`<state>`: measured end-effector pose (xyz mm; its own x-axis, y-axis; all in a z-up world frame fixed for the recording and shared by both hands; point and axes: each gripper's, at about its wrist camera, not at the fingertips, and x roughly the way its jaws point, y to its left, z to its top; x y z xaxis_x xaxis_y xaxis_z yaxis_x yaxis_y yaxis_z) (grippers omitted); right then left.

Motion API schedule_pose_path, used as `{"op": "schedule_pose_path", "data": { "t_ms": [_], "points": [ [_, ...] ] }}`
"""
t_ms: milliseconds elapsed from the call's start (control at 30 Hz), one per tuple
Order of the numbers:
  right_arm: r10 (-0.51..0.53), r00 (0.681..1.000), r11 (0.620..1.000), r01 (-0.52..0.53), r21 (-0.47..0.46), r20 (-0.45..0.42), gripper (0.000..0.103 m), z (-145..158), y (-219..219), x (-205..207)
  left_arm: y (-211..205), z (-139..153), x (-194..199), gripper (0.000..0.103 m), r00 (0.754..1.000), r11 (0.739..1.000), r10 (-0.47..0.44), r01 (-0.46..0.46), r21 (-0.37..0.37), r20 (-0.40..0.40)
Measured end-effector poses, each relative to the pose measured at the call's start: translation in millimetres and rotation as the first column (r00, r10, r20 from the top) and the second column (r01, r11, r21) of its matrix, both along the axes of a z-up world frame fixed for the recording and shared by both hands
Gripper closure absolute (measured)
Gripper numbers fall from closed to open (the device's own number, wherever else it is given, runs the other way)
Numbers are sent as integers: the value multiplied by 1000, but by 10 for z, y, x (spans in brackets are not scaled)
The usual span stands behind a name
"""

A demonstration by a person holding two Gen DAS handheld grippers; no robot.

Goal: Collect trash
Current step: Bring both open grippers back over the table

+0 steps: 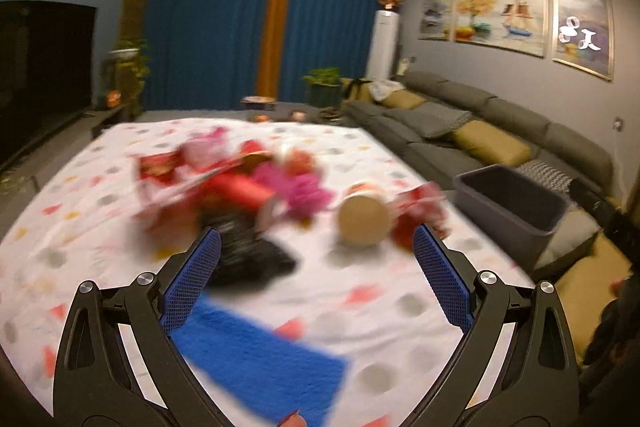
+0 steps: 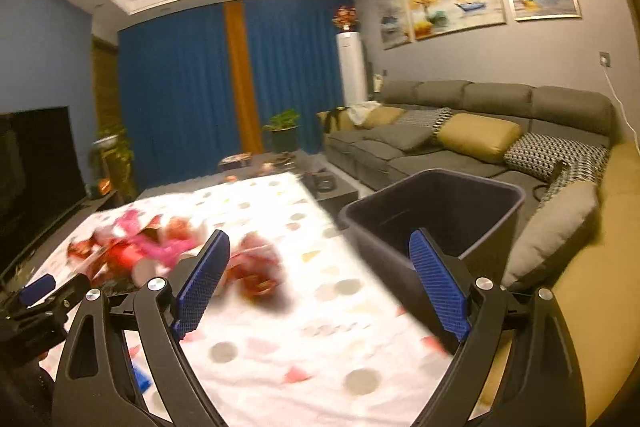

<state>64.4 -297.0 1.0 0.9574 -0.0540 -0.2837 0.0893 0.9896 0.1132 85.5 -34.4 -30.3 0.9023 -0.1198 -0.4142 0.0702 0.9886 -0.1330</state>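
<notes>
Lying blurred in a heap on the counter (image 1: 392, 155), which is covered by a white cloth dotted with grey, red and yellow shapes, the trash (image 1: 240, 183) is a jumble of red wrappers, pink crumpled scraps, a red can on its side and a dark wrapper at the near edge. A paper cup (image 1: 363, 217) lies tipped over just right of the heap, its tan bottom facing the camera, with another red wrapper (image 1: 420, 211) touching its right side. The left gripper (image 1: 316, 247) has its blue-padded fingers spread wide with nothing between them, and the right gripper (image 2: 320, 251) likewise stands wide open and empty. The dark grey bin (image 2: 436, 215) sits off the right edge of the counter, beside the grey sofa (image 2: 480, 107). The left wrist view alone shows a blue cloth (image 1: 260, 359) lying flat near the camera, and the cup's bottom. The right wrist view alone looks into the bin's dark inside, where no contents can be made out, and catches the left gripper at its left edge.
</notes>
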Motion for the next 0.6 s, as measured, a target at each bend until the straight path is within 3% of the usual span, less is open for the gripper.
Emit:
{"op": "schedule_pose_path", "data": {
  "t_ms": [233, 600],
  "points": [
    [99, 995, 995, -99, -2, -32, 15, -128, 455, -55, 505, -251, -130, 8, 997, 999, 49, -51, -17, -65],
    [139, 989, 990, -140, -17, -45, 15, -144, 667, -78, 665, -471, 54, 11, 981, 1000, 30, -30, 3, -190]
  ]
}}
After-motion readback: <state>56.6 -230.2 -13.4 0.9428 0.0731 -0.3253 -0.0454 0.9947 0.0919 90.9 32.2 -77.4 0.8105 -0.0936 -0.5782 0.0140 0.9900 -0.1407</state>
